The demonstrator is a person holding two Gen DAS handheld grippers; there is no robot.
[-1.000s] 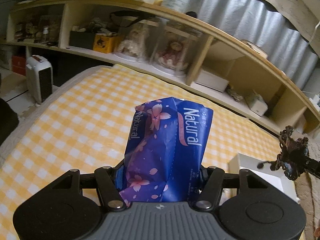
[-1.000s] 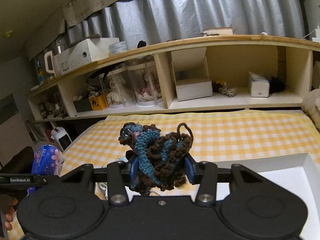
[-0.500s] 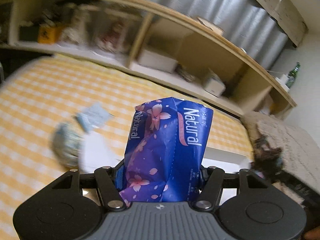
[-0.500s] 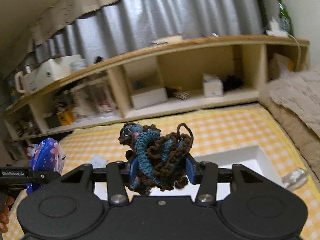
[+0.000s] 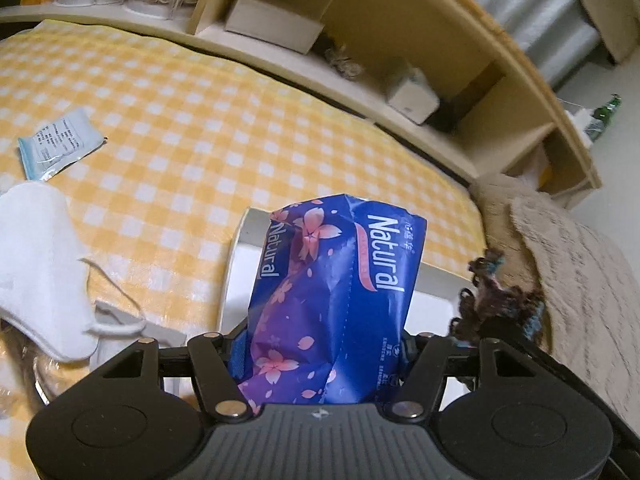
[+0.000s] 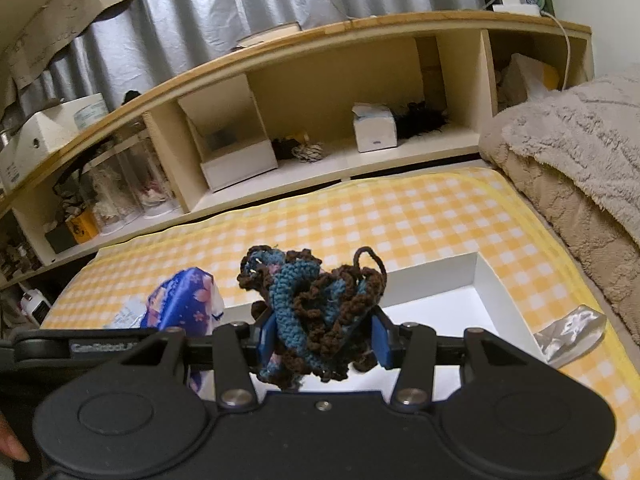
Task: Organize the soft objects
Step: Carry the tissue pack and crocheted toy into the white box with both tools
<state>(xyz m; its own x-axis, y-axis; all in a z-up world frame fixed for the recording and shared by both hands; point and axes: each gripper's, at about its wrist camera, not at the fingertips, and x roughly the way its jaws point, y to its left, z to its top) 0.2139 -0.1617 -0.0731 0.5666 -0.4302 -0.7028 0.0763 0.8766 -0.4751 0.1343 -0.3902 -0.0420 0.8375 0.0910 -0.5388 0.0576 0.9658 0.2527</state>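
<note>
Both grippers are loaded and sit over or just short of the white box (image 6: pixel 492 300) on the yellow-check cloth (image 5: pixel 208 128).

The left gripper (image 5: pixel 326 344) has its fingers closed narrow on the tissue pack (image 5: pixel 336 292), a blue flowered soft pack. The pack stands up out of the fingers, long axis running fwd along them and pointing at the box's near-left corner. In the left wrist view the box rim shows right behind and under the pack, so the pack looks to be over the box's left part, but its height above the floor can't be told.

The right gripper (image 6: pixel 322 340) is clamped on the crochet bundle (image 6: pixel 316 304), a brown and teal yarn lump w/ no clear long axis. The open white interior lies straight ahead and to the right of it. The two grippers are side by side, nearly touching: the pack shows just left of the bundle in the right wrist view.

Judgement: the next move is a drop into the box. The right one has more bare floor ahead; the left should stay left to avoid crowding.

Loose items outside the box: a white mask (image 5: pixel 36 264), a pale sachet (image 5: pixel 58 148), a clear wrapper (image 6: pixel 570 332).
</note>
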